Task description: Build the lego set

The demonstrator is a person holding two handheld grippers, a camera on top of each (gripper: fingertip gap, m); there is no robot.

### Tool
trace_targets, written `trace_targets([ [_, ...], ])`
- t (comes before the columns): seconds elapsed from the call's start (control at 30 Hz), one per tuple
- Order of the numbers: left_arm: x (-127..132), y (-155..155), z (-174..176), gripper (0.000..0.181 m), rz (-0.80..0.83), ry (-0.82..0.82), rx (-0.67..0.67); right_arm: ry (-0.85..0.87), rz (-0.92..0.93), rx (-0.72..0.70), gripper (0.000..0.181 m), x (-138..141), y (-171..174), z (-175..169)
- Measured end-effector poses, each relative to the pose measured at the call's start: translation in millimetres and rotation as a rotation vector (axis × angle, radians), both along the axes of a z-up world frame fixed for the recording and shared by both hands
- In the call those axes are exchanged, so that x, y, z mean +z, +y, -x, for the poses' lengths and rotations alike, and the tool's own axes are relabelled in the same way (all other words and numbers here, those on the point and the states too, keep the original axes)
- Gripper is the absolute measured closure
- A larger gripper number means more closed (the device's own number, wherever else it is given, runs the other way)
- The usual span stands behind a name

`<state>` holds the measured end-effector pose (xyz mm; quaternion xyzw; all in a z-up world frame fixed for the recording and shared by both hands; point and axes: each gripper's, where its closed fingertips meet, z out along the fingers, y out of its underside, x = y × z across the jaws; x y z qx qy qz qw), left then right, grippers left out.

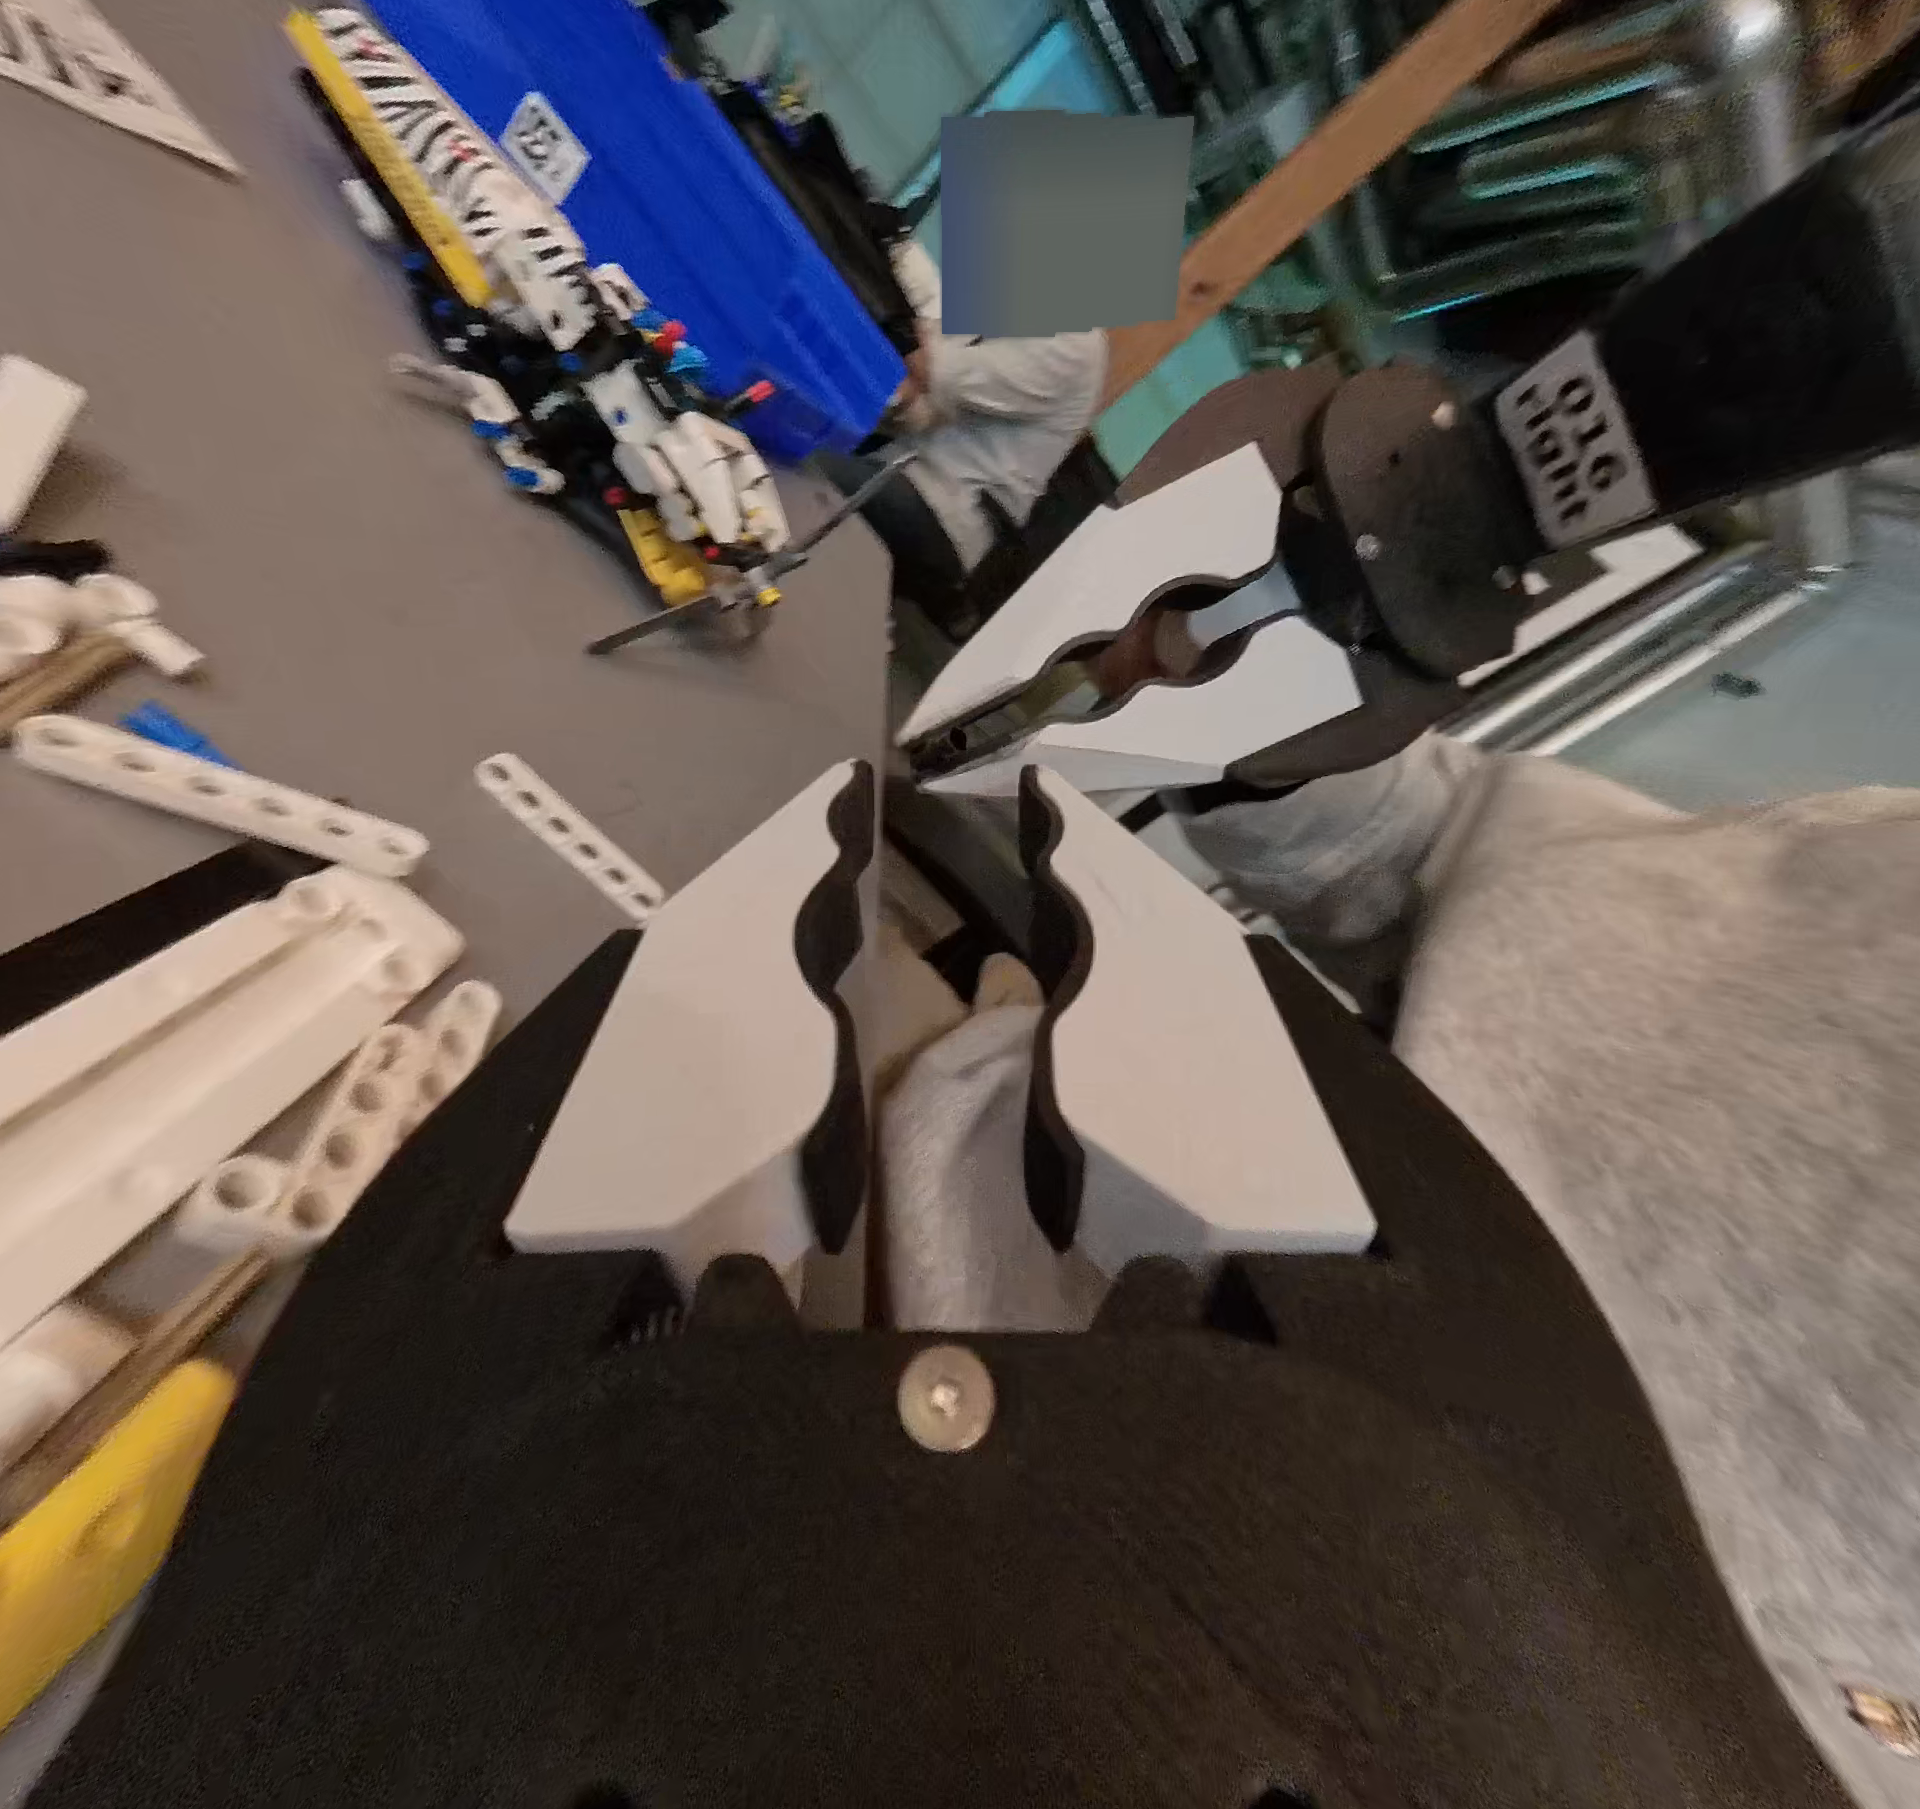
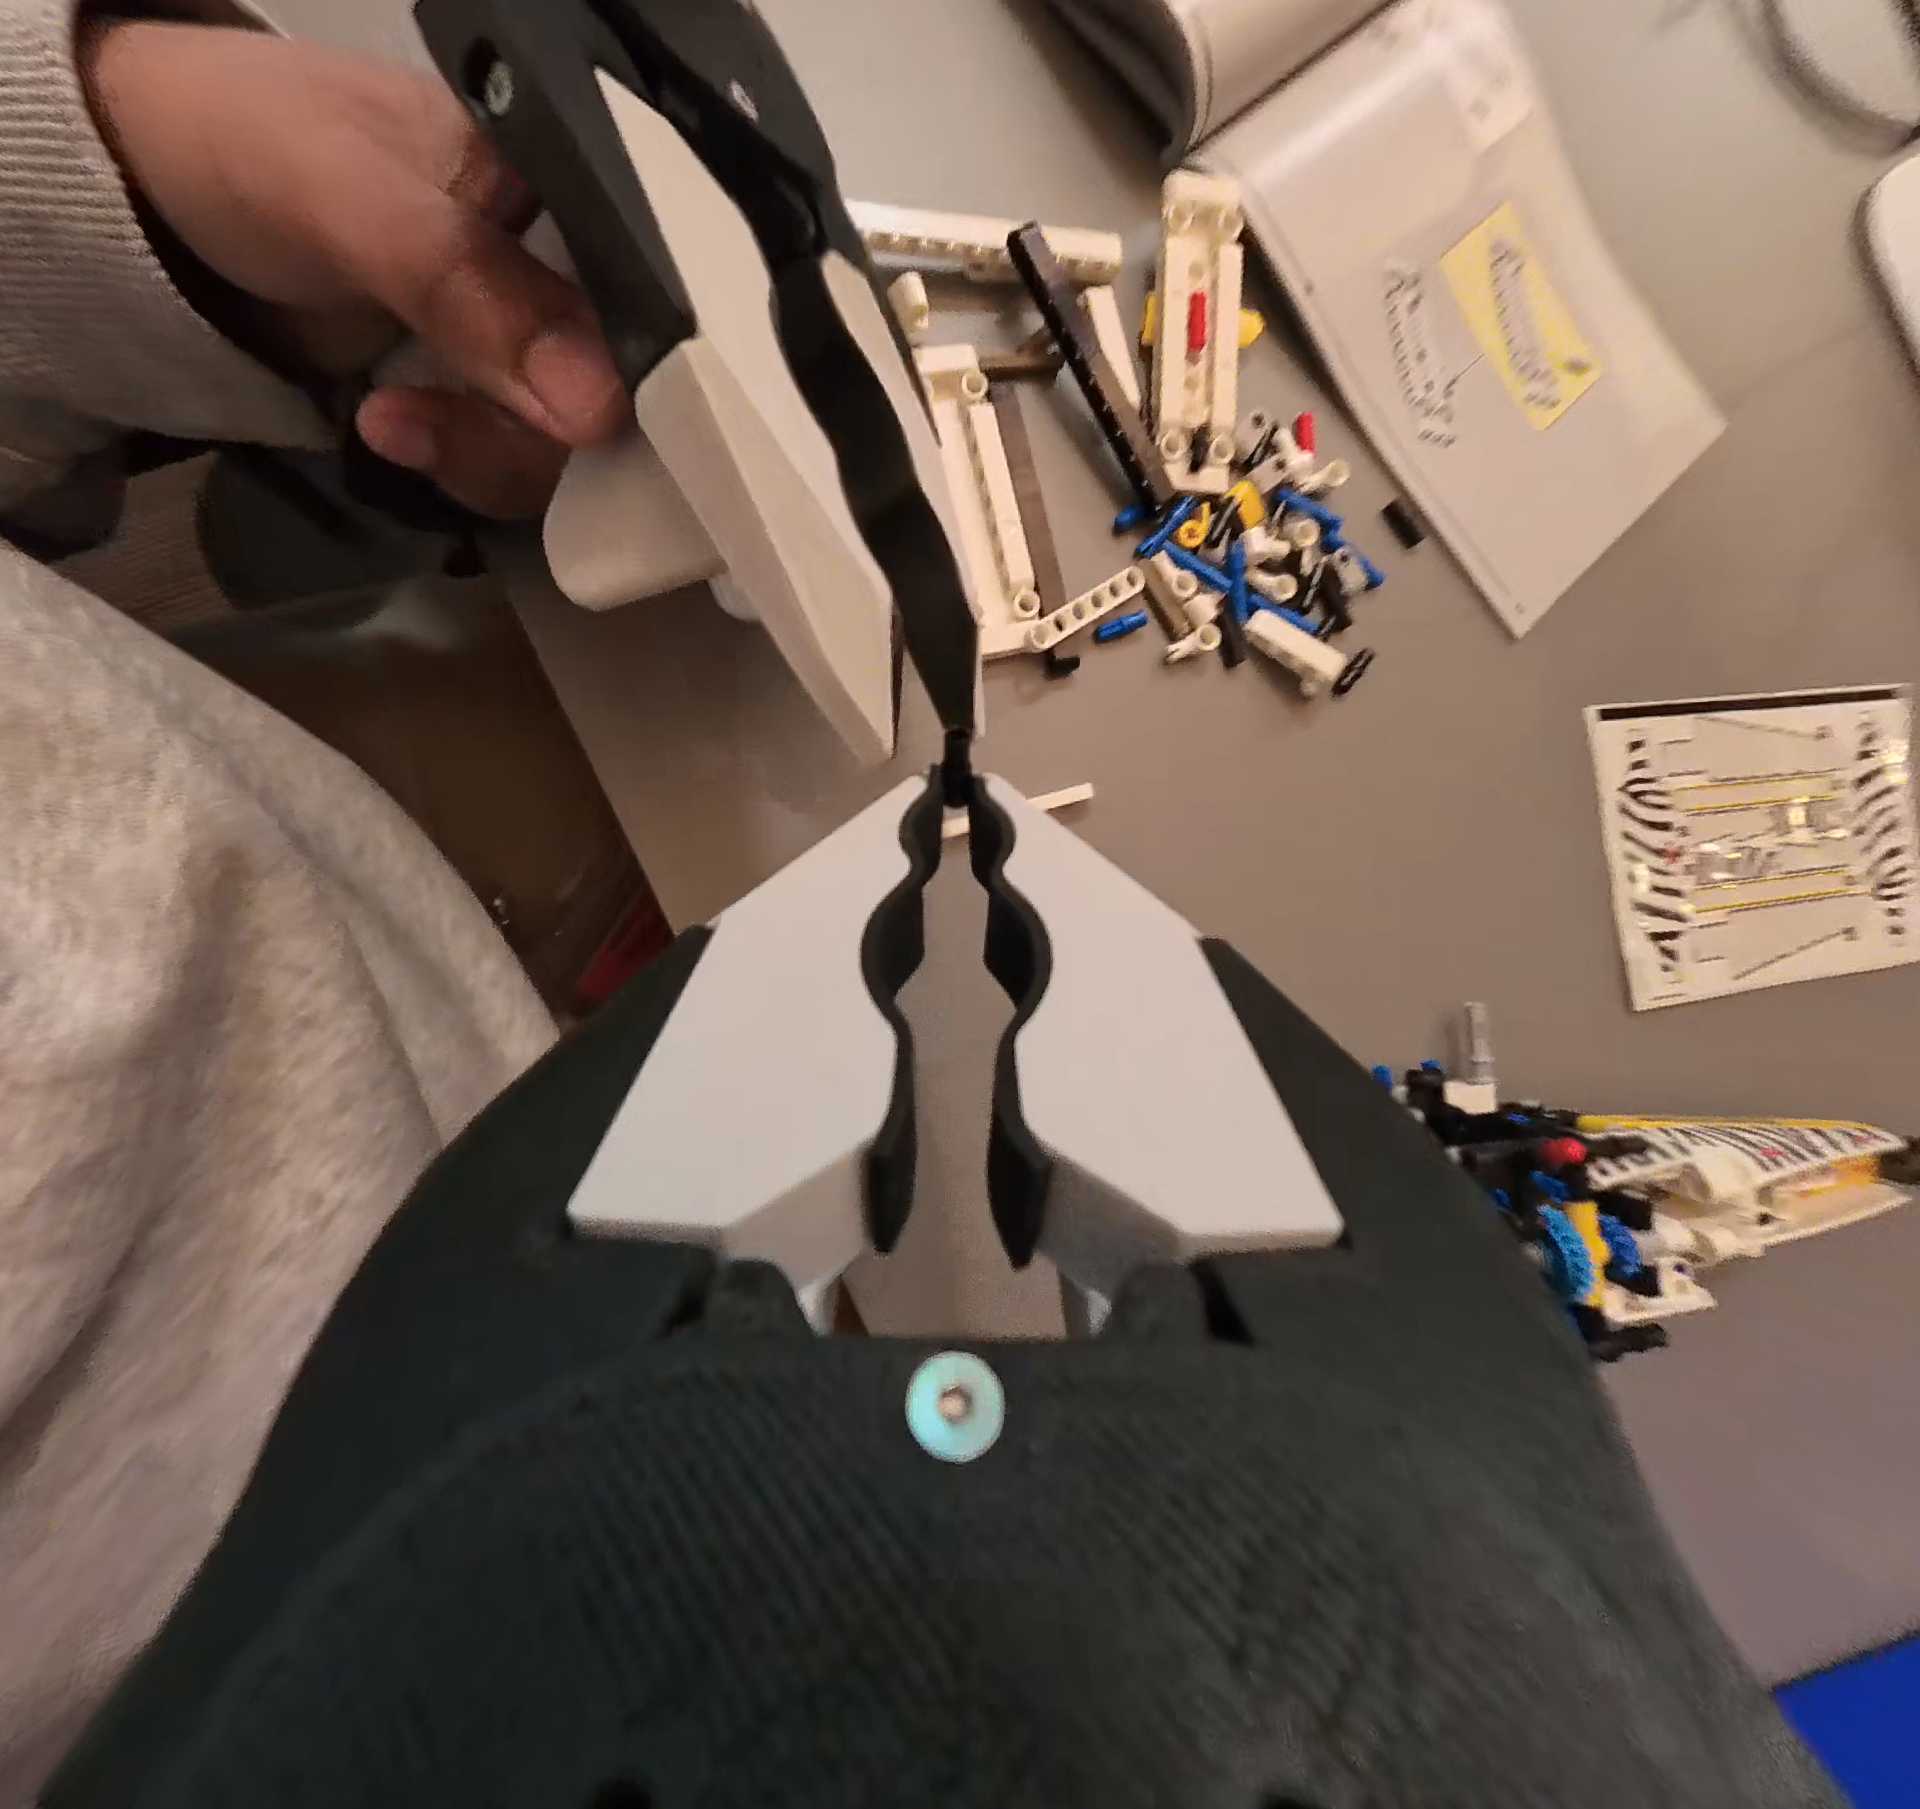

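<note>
My right gripper point(image 2: 956, 785) is shut on a small black pin point(image 2: 956, 760), held in the air at the table's near edge. In the left wrist view the right gripper point(image 1: 916, 743) comes in from the right with the black pin point(image 1: 953, 743) at its tip. My left gripper point(image 1: 945, 772) has its jaws a small gap apart with nothing between them. Its tips sit right at the pin. In the right wrist view the left gripper point(image 2: 961, 715) comes down from the upper left, tip to tip with the right one. The part-built striped white model point(image 1: 582, 357) point(image 2: 1662, 1188) lies on the grey table point(image 1: 312, 564).
A pile of loose small pieces point(image 2: 1247, 544) and white beams point(image 1: 218, 793) point(image 1: 566, 834) lie on the table. So do an open instruction booklet point(image 2: 1455, 305) and a sticker sheet point(image 2: 1756, 845). A blue bin point(image 1: 623, 149) stands at the back. A hand point(image 2: 364, 232) holds the left gripper. My left and right fingertips are right by each other. The part-built striped white model point(image 1: 582, 357) is about equally far from each gripper, around 20 cm.
</note>
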<state>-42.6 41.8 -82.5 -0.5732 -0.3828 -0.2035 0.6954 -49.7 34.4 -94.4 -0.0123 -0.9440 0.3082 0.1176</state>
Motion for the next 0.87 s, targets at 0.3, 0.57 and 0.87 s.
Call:
trace_targets([
  [0.3, 22.0, 11.3, -13.9, 0.174, -0.195, 0.001, -0.104, 0.218, 0.149, 0.095, 0.179, 21.4, 7.1, -15.0],
  [0.57, 24.0, 15.9, -8.5, 0.181, -0.233, -0.021, -0.081, 0.379, 0.374, 0.203, 0.179, 38.0, 18.6, -21.1],
  [0.87, 30.7, 57.0, -16.8, 0.156, -0.237, -0.030, -0.081, 0.256, 0.611, 0.255, 0.179, 31.5, 42.2, -20.6],
])
